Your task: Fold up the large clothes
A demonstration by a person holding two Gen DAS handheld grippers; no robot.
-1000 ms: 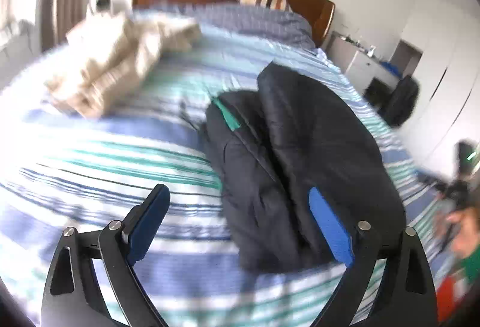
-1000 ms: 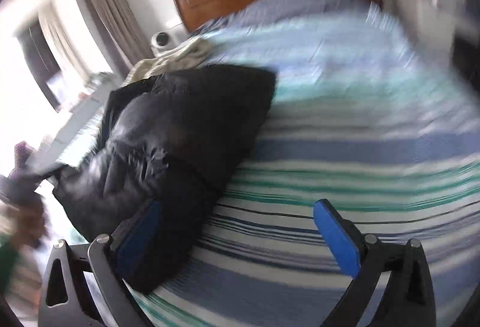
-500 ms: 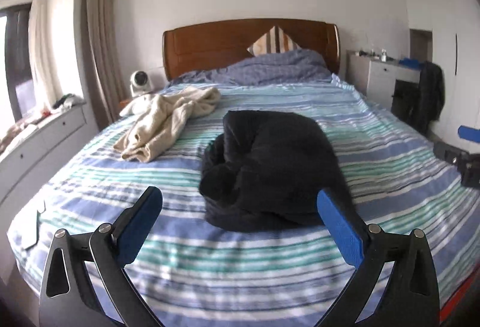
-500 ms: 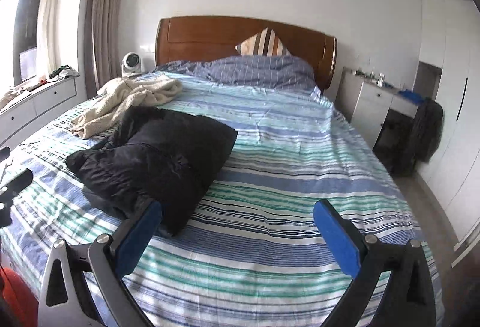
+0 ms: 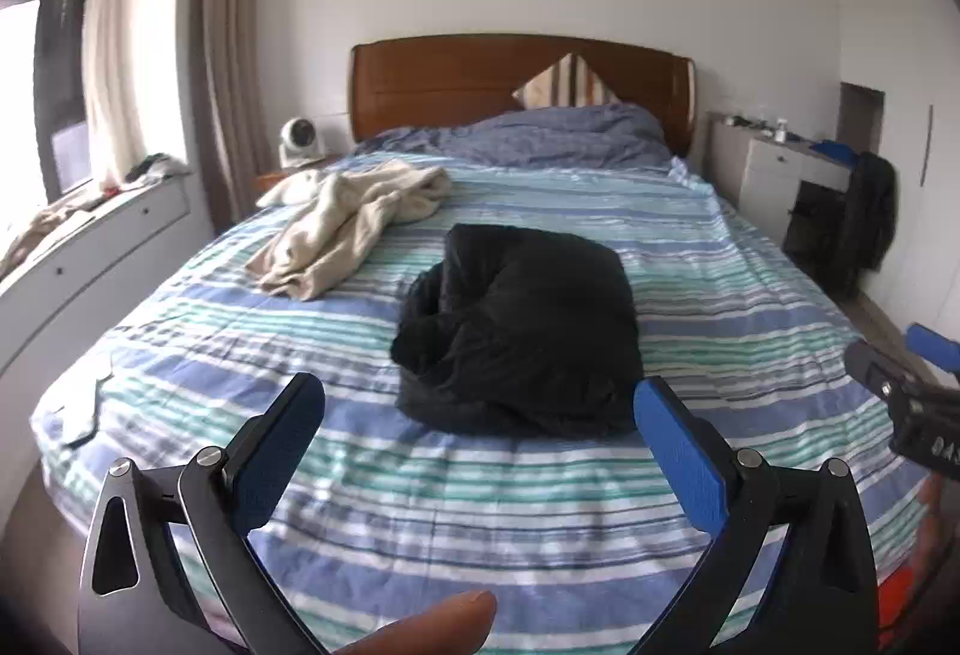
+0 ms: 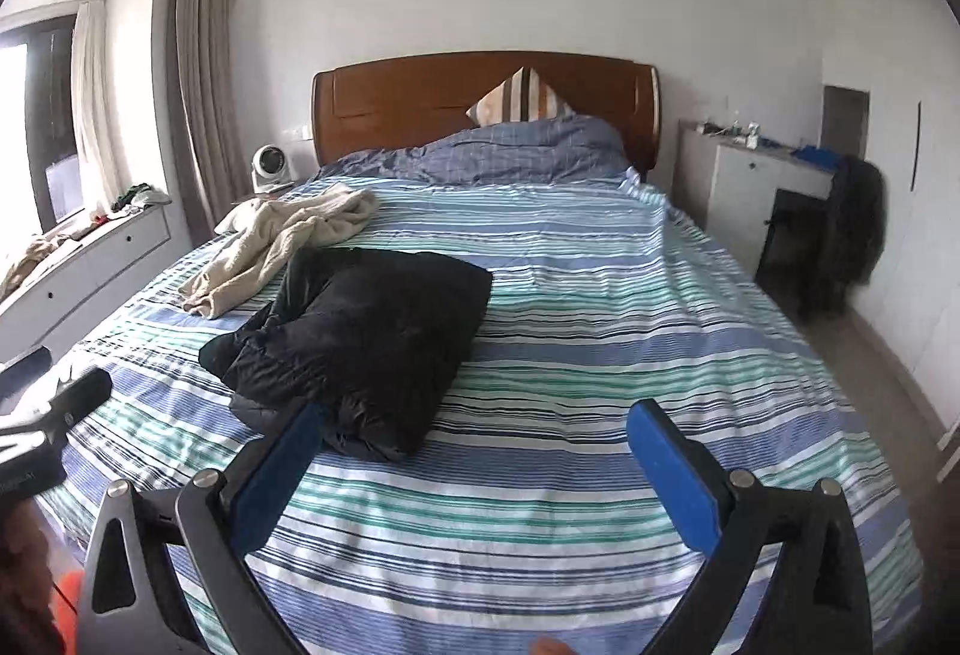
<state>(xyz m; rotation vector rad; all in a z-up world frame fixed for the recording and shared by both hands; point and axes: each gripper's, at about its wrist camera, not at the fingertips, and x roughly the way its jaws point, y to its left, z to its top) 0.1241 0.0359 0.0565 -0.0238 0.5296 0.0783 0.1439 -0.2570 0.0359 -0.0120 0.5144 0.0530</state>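
Note:
A black padded jacket [image 5: 522, 331], folded into a compact bundle, lies in the middle of the striped bed [image 5: 420, 505]; it also shows in the right wrist view [image 6: 360, 337]. A crumpled beige garment [image 5: 354, 229] lies further back on the left, also in the right wrist view [image 6: 282, 241]. My left gripper [image 5: 480, 415] is open and empty, held back above the foot of the bed. My right gripper [image 6: 474, 439] is open and empty, to the right of the jacket. Each gripper appears at the edge of the other's view.
A wooden headboard [image 5: 456, 78] with a striped pillow [image 5: 564, 84] and blue duvet [image 5: 540, 132] stands at the back. A white fan [image 5: 297, 141] is at the left, a window bench [image 5: 90, 247] along the left wall, and a white cabinet [image 5: 774, 175] at the right.
Both grippers have pulled back and up from close over the jacket to the foot of the bed. The jacket stays folded on the bed.

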